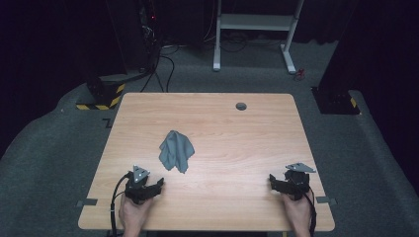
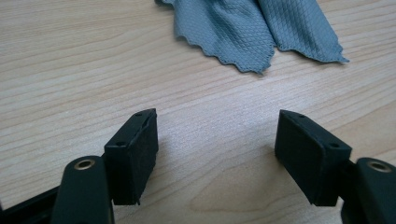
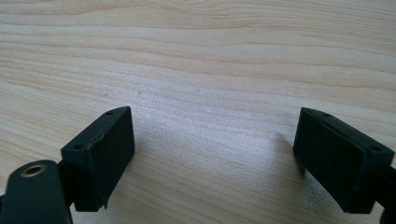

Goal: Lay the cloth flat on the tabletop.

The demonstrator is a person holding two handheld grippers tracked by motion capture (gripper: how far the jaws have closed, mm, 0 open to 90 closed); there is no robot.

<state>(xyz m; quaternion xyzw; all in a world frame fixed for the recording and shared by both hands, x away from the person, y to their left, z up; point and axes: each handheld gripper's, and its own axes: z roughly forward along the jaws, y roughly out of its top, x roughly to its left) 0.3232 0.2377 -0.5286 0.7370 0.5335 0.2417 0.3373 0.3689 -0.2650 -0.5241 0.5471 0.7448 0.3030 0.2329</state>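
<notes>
The jaws of both grippers stand spread wide with nothing between them but bare wood. The left gripper (image 1: pixel 157 184) rests low at the near left of the pale wooden tabletop (image 1: pixel 237 143), held by the person's left hand (image 1: pixel 132 213), whose forearm comes in from the near edge; its jaws point forward and slightly toward the table's middle. In the left gripper view its 2 black padded jaws are released, aimed at the crumpled grey microfibre cloth (image 2: pixel 254 30), whose scalloped hem lies a little ahead of the jaw tips, apart from them. From the high view this cloth (image 1: pixel 175 150) sits bunched on the tabletop left of centre, near the left gripper and well apart from the right one. The right gripper (image 1: pixel 272 180) lies at the near right edge, gripped by the right hand (image 1: pixel 298 212), its jaws pointing inward toward the table's middle. A small round grey grommet (image 1: pixel 241 106) sits near the far edge.
</notes>
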